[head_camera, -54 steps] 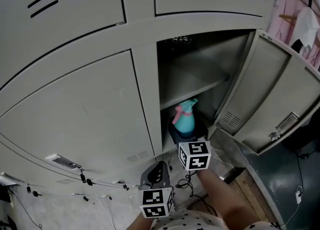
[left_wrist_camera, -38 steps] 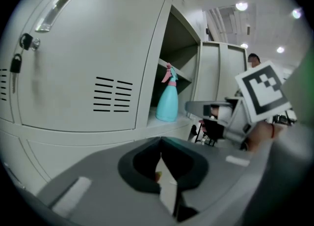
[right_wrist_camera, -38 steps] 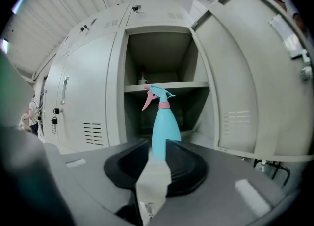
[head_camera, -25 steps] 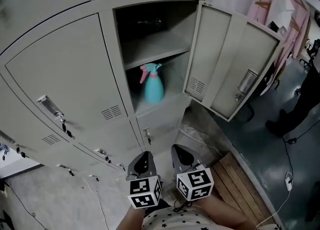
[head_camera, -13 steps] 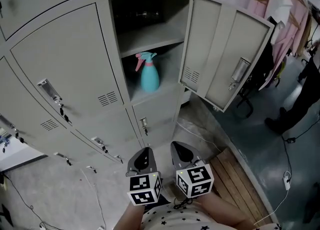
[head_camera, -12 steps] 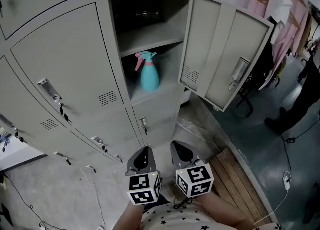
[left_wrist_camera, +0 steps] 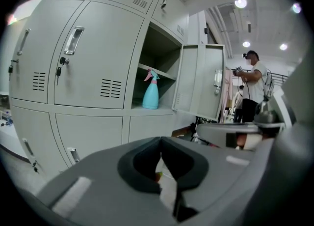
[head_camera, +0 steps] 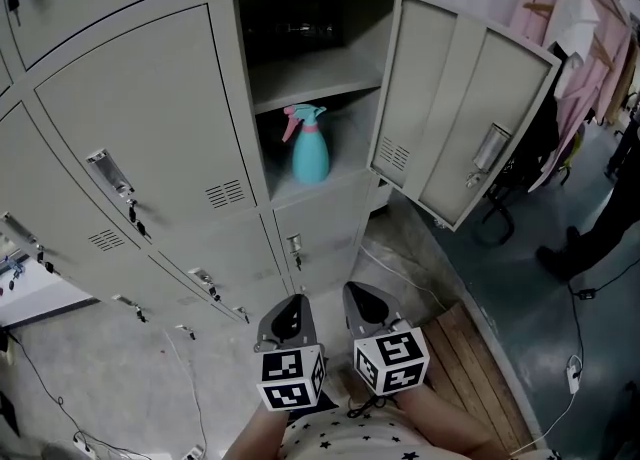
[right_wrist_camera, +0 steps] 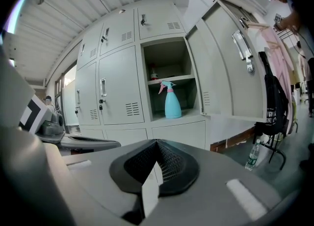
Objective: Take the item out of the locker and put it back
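Observation:
A teal spray bottle (head_camera: 310,151) with a pink trigger stands upright on the lower shelf of the open locker (head_camera: 318,76). The locker door (head_camera: 470,118) is swung out to the right. Both grippers sit low by my body, well short of the locker. My left gripper (head_camera: 290,306) is shut and holds nothing. My right gripper (head_camera: 358,296) is also shut and empty. In the left gripper view the bottle (left_wrist_camera: 150,96) lies far beyond the shut left gripper (left_wrist_camera: 160,140). The right gripper view shows the bottle (right_wrist_camera: 171,103) past the shut right gripper (right_wrist_camera: 157,144).
Closed lockers with handles and hanging keys (head_camera: 120,176) fill the left. Pink garments (head_camera: 572,33) hang at the right, with a person's dark legs (head_camera: 600,223) below. A wooden floor strip (head_camera: 475,368) and cables lie underfoot. A water bottle (right_wrist_camera: 251,157) stands on the floor.
I have backed away from the locker since the oldest frame, and both grippers came back close to my body. The bottle stayed on its shelf. Over the last half second little moved.

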Available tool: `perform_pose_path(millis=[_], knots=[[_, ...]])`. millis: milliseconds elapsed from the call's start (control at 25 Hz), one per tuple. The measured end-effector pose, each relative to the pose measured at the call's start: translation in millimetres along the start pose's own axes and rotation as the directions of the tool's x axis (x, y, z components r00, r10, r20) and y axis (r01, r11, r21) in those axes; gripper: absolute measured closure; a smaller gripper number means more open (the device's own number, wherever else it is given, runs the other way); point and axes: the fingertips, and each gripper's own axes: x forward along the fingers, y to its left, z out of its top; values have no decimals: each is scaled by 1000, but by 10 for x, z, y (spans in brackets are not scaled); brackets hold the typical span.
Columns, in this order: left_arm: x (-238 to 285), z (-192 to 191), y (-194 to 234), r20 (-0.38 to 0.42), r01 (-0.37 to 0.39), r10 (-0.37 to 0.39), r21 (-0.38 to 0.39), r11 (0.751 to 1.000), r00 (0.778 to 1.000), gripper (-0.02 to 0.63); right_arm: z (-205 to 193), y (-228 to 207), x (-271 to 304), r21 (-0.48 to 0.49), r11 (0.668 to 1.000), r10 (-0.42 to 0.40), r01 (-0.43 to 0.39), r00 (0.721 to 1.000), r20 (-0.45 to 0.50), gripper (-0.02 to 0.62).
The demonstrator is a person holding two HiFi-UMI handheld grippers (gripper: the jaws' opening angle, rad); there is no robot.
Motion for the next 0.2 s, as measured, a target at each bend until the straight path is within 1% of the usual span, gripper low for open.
perform_pose_path(millis=[200], knots=[[-7, -14, 34, -7, -4, 3, -21, 1000, 1000, 600, -5, 38, 19, -6, 1000, 11, -11, 1000, -7, 598]])
